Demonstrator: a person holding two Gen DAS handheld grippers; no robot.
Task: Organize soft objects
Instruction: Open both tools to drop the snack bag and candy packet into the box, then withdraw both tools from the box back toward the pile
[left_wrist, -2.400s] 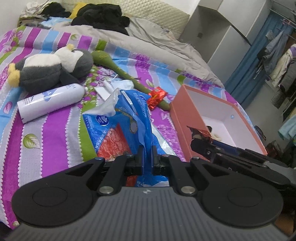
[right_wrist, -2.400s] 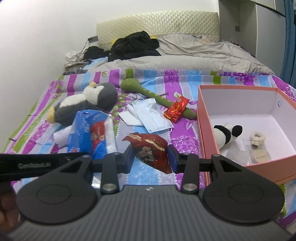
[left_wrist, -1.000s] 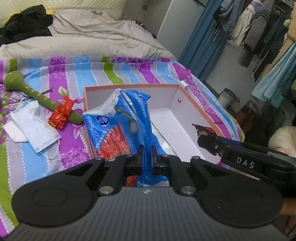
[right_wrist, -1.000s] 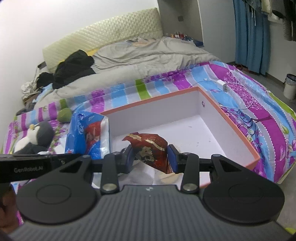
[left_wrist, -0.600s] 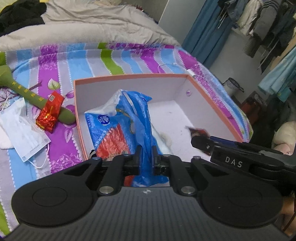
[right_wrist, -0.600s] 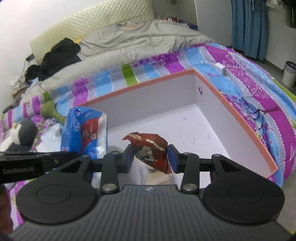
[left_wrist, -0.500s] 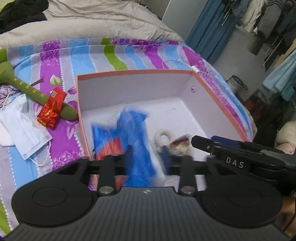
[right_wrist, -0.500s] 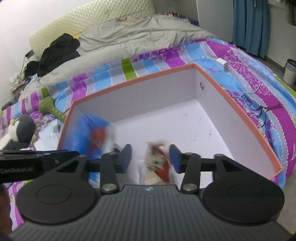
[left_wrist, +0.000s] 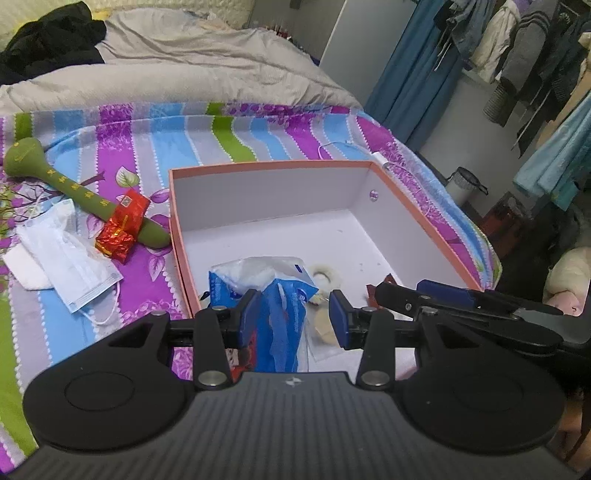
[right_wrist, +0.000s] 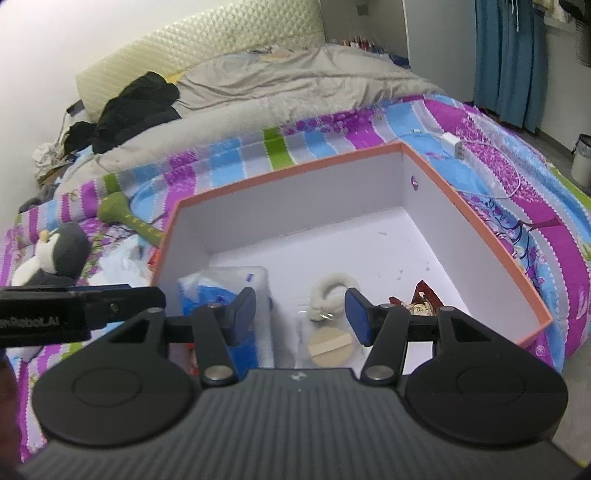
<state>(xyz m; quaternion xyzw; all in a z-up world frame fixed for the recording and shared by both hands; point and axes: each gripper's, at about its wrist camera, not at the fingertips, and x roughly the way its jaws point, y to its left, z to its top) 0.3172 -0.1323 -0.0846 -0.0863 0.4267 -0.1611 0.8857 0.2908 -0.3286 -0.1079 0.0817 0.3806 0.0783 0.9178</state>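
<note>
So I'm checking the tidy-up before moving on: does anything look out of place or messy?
Yes. A face mask lies crumpled on the bedspread left of the box, and a red packet sits askew across a green club. Both are outside the box.

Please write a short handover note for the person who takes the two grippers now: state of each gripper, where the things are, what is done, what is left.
Left gripper: jaws open, holding nothing, above the box's near-left corner.
Right gripper: jaws open, holding nothing, above the box's near side.
Done: blue tissue pack and dark red snack packet lie inside the orange box, beside a white fluffy ring and a round tan pad.
Left on the bed: green plush stick with red packet on it, face masks, penguin plush.
Likely next: fetch the penguin plush.
</note>
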